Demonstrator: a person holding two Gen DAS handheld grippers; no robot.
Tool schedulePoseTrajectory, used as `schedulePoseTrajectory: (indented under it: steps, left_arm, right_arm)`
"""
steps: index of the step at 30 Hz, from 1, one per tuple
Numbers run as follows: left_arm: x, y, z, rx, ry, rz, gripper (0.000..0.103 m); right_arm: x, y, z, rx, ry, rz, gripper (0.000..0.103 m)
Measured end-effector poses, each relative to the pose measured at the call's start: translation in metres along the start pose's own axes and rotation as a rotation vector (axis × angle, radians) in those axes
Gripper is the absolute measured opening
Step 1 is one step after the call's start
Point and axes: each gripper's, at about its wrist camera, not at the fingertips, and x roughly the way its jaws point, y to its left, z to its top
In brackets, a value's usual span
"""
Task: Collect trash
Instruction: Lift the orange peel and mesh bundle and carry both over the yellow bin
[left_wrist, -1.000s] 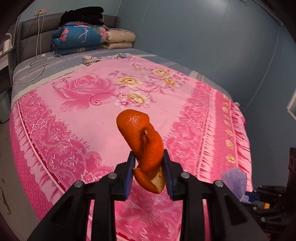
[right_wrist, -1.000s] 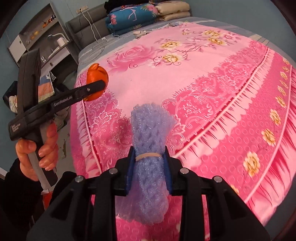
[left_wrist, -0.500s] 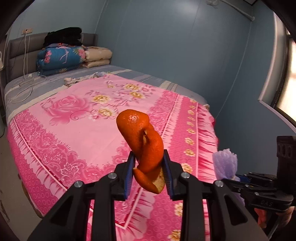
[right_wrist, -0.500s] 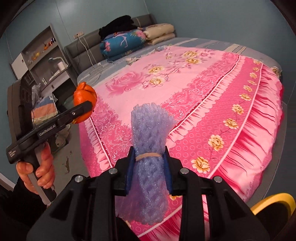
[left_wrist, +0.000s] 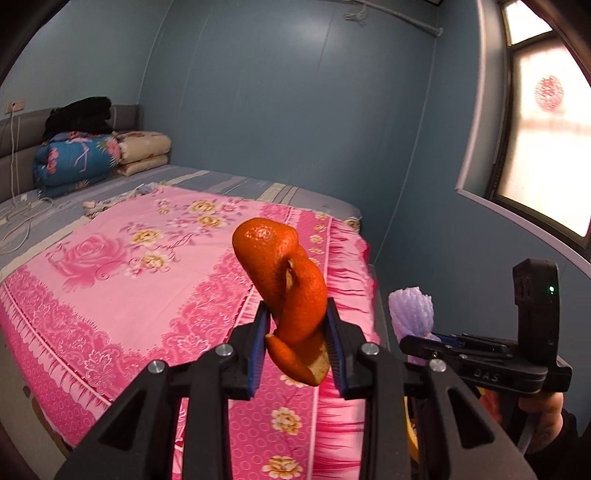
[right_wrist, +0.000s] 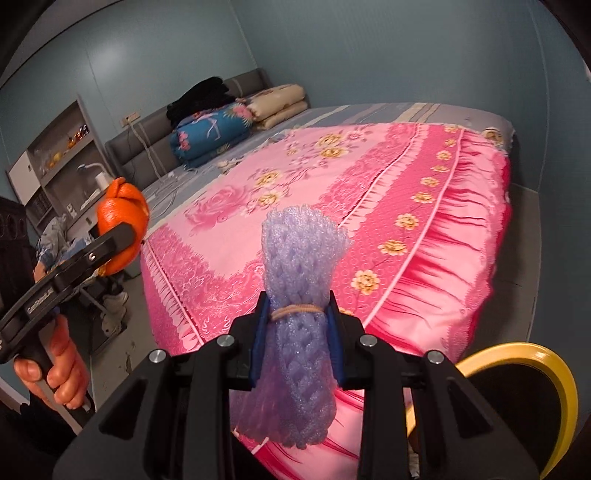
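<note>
My left gripper is shut on a curled orange peel, held in the air above the foot of the bed. My right gripper is shut on a purple foam fruit net bound with a rubber band. The net and the right gripper also show at the right of the left wrist view. The peel and the left gripper show at the left of the right wrist view. A yellow-rimmed black bin sits at the lower right, partly hidden behind my right gripper.
A bed with a pink floral cover fills the middle. Folded quilts and dark clothes are stacked by the headboard. Cables lie on the grey sheet. A shelf unit stands left of the bed; a window is at the right.
Both grippers have pulled back and turned right, away from the bed, still holding their items. The yellow-rimmed bin has come further into the right wrist view.
</note>
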Motion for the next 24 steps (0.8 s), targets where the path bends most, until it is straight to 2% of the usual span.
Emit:
schedulePoseTrajectory:
  steps: [8, 13, 16, 19, 22, 24]
  left_arm:
    - [-0.004, -0.048, -0.004, 0.070, -0.015, -0.087, 0.028]
    - [-0.005, -0.079, -0.008, 0.113, -0.013, -0.140, 0.028]
    - [-0.003, -0.096, -0.011, 0.137, -0.011, -0.166, 0.028]
    - [0.002, -0.110, -0.012, 0.148, 0.003, -0.201, 0.028]
    - [0.004, -0.126, -0.016, 0.171, 0.003, -0.224, 0.028]
    - [0.005, -0.134, -0.018, 0.186, 0.004, -0.235, 0.028]
  right_arm:
    - [-0.050, -0.025, -0.007, 0.044, -0.093, -0.102, 0.028]
    - [-0.075, -0.043, -0.012, 0.091, -0.129, -0.144, 0.028]
    - [-0.093, -0.056, -0.015, 0.129, -0.158, -0.206, 0.028]
    - [-0.103, -0.063, -0.019, 0.156, -0.173, -0.207, 0.028]
    - [-0.116, -0.070, -0.024, 0.173, -0.186, -0.276, 0.028]
    - [-0.126, -0.077, -0.028, 0.193, -0.204, -0.288, 0.028]
